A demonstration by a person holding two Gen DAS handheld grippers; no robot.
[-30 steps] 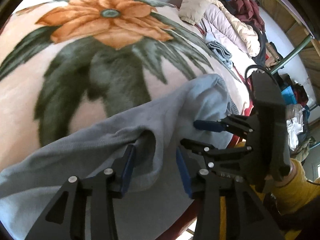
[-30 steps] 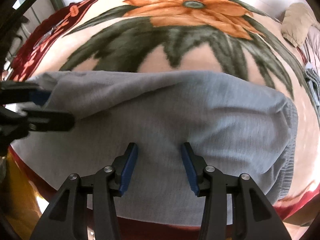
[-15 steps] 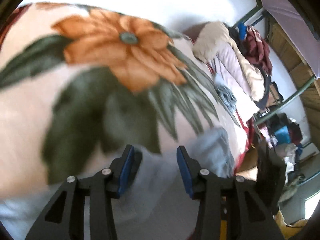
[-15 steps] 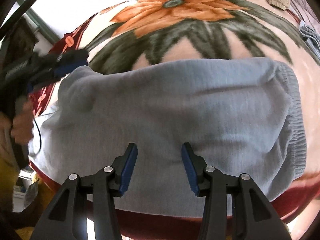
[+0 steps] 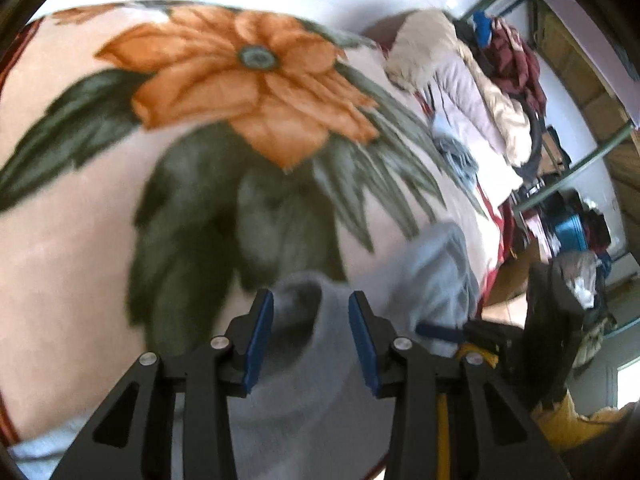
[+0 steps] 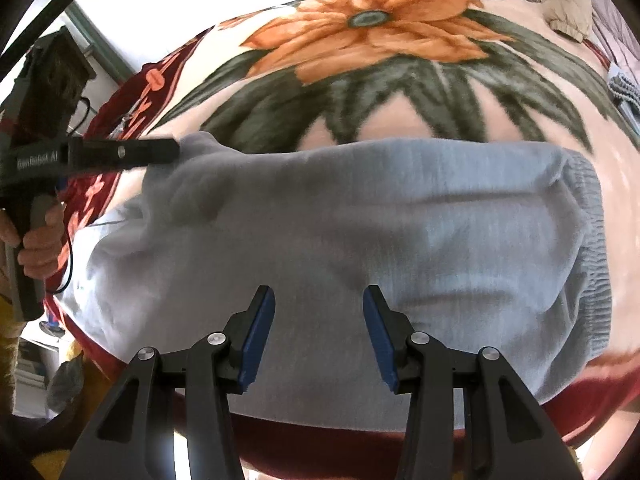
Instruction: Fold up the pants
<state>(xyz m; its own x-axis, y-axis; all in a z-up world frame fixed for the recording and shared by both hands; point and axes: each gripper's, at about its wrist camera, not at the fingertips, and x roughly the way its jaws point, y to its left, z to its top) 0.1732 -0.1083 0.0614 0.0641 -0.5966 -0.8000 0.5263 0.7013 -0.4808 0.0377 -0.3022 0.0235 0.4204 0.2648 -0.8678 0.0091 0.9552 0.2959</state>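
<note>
Light grey pants [image 6: 360, 220] lie spread across a floral blanket [image 6: 380, 28], with the elastic waistband at the right. My right gripper [image 6: 319, 312] hovers open over their near middle, and nothing is between its blue pads. My left gripper [image 5: 310, 320] sits at the pants' far left corner. Its jaws are closing with a raised fold of the grey cloth [image 5: 312, 380] between them, and the pads do not visibly press on it. In the right wrist view the left gripper [image 6: 172, 152] reaches in from the left to that corner. The right gripper [image 5: 432, 328] shows at the lower right of the left wrist view.
A pile of jackets and clothes [image 5: 480, 92] lies at the far right end of the bed. A green metal frame and cluttered shelves [image 5: 572, 232] stand beyond it. A person's hand [image 6: 36, 240] holds the left gripper's handle. The blanket's red border [image 6: 132, 92] runs along the left edge.
My left gripper has moved from over the pants near the right gripper to their far corner, and its jaws have narrowed slightly. The right gripper has stayed put and only tilted.
</note>
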